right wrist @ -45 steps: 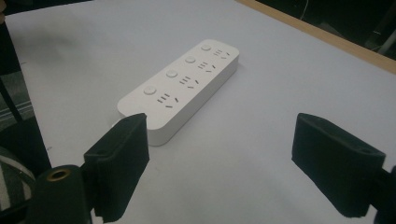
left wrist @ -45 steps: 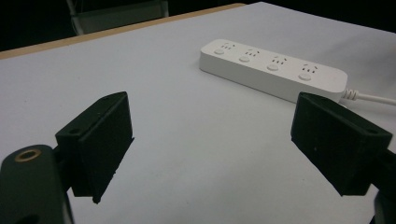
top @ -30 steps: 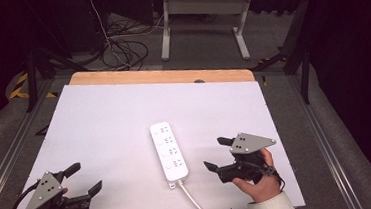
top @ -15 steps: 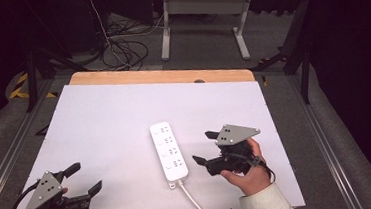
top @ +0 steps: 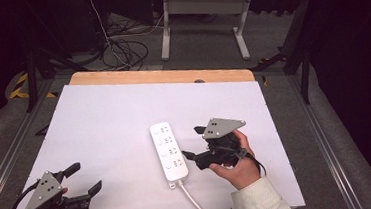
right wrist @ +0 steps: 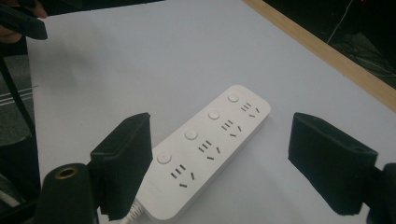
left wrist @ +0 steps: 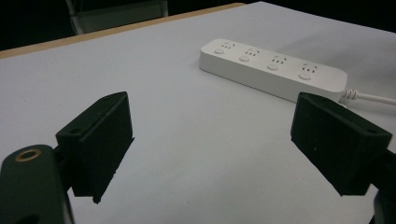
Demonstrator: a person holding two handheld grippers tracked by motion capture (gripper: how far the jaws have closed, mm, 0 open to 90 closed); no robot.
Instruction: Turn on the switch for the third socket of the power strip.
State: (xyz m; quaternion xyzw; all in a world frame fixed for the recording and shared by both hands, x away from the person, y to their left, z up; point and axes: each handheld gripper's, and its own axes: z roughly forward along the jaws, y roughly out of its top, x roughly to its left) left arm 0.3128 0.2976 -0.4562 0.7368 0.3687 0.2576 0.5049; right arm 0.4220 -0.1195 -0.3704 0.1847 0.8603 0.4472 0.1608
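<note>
A white power strip (top: 168, 150) with several sockets and round buttons lies near the middle of the white table top (top: 114, 120), its cable (top: 201, 206) trailing off the near edge. My right gripper (top: 190, 143) hovers just right of the strip, jaws wide apart and pointing at it; in the right gripper view the power strip (right wrist: 210, 144) lies between and beyond the right gripper (right wrist: 233, 168) jaws, untouched. My left gripper (top: 84, 178) rests at the near left corner, open and empty. In the left gripper view the power strip (left wrist: 273, 70) lies farther off, beyond the left gripper (left wrist: 219, 154).
The white sheet covers a wooden table whose bare far edge (top: 161, 76) shows. Metal rails (top: 7, 158) run along both sides. Beyond stand a desk frame (top: 202, 18) and loose floor cables (top: 119, 49).
My right gripper has moved left toward the power strip and lifted a little. The left gripper has stayed put.
</note>
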